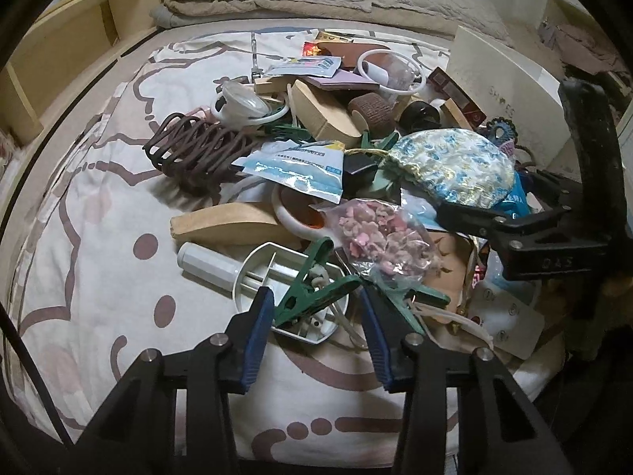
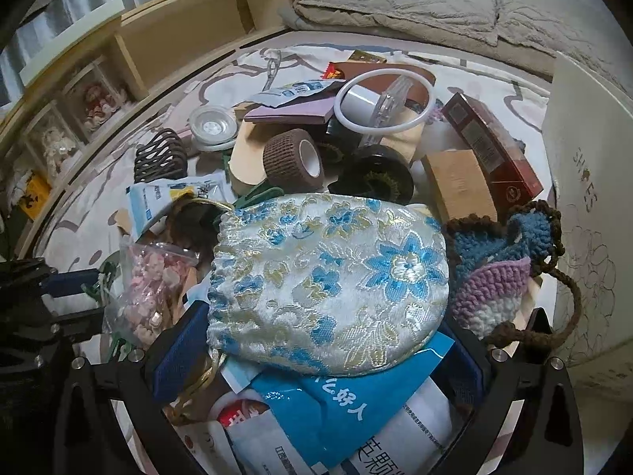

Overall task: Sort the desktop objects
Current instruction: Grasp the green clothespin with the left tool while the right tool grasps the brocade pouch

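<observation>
A heap of small objects lies on a patterned sheet [image 1: 99,277]. At its near edge a green clothes peg [image 1: 304,301] rests on a white plastic holder [image 1: 253,273]. My left gripper [image 1: 314,295] straddles the peg, its blue pads close beside it. I see no pad pressing on it. My right gripper [image 2: 324,356] stands wide around a blue-flowered brocade pouch [image 2: 328,277]; a strip of blue packet [image 2: 316,403] shows between the pouch and the right pad. In the left wrist view the right gripper [image 1: 490,194] sits at the pouch's [image 1: 451,166] near edge.
A bag of pink beads [image 1: 379,237] lies just beyond the peg, a wooden block [image 1: 233,225] and a brown cord coil [image 1: 198,150] to the left. A crochet pouch [image 2: 494,277], a red box [image 2: 490,146] and a white box [image 2: 585,198] crowd the right. A wooden shelf [image 1: 71,51] runs along the left.
</observation>
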`<state>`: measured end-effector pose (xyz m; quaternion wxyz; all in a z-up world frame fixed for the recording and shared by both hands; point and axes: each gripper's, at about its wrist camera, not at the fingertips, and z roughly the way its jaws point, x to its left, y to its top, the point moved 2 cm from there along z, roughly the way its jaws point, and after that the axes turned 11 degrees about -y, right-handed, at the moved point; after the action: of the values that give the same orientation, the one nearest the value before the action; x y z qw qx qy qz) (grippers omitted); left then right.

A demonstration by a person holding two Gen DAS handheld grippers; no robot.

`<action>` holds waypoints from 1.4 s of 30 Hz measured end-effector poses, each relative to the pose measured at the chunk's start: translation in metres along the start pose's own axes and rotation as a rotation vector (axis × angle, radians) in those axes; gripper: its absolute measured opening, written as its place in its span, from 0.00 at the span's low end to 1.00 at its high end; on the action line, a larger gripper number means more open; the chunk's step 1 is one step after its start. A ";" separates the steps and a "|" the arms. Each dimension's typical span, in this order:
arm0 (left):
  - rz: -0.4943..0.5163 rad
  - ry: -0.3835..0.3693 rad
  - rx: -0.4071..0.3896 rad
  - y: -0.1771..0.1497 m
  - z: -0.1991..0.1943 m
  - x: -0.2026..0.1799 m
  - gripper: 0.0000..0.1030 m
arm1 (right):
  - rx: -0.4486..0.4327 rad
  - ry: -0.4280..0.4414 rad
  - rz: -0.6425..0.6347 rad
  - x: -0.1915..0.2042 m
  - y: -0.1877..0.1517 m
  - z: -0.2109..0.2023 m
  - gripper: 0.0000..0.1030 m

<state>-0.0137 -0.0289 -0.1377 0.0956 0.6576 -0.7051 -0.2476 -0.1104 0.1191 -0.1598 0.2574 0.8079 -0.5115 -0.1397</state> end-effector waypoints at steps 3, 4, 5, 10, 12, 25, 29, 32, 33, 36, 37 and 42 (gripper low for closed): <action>-0.002 0.010 0.002 0.000 0.002 0.001 0.31 | 0.014 0.009 0.000 -0.001 0.001 0.000 1.00; -0.007 0.007 0.002 0.000 0.003 0.002 0.31 | 0.014 0.008 0.005 -0.001 0.001 -0.001 1.00; -0.009 0.004 0.000 0.000 0.002 0.002 0.30 | 0.014 0.007 0.009 -0.002 0.001 -0.001 1.00; -0.019 -0.002 -0.024 0.001 -0.002 0.004 0.23 | 0.011 0.018 0.047 -0.007 0.002 -0.005 0.99; -0.029 -0.005 -0.030 0.001 -0.003 0.006 0.13 | 0.007 0.023 0.051 -0.008 0.003 -0.008 0.87; -0.048 -0.009 -0.060 0.002 -0.008 0.008 0.12 | -0.010 0.068 0.126 -0.024 0.006 -0.018 0.34; -0.050 -0.004 -0.075 0.004 -0.012 0.009 0.12 | -0.025 0.073 0.112 -0.022 0.006 -0.022 0.23; -0.050 0.009 -0.092 0.005 -0.016 0.010 0.12 | -0.036 0.065 0.083 -0.016 0.006 -0.024 0.21; -0.049 0.013 -0.097 0.006 -0.017 0.010 0.12 | -0.040 0.062 0.078 -0.016 0.006 -0.025 0.20; -0.040 0.021 -0.114 0.007 -0.023 0.009 0.12 | -0.052 0.061 0.068 -0.013 0.006 -0.028 0.19; -0.035 0.023 -0.120 0.008 -0.026 0.008 0.12 | -0.054 0.062 0.066 -0.013 0.006 -0.029 0.19; -0.024 0.012 -0.152 0.014 -0.038 0.003 0.12 | -0.039 0.075 0.077 -0.014 0.005 -0.027 0.19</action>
<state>-0.0089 -0.0406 -0.0986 0.1464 0.6585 -0.6756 -0.2974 -0.1073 0.1377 -0.1349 0.2972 0.7870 -0.5295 -0.1089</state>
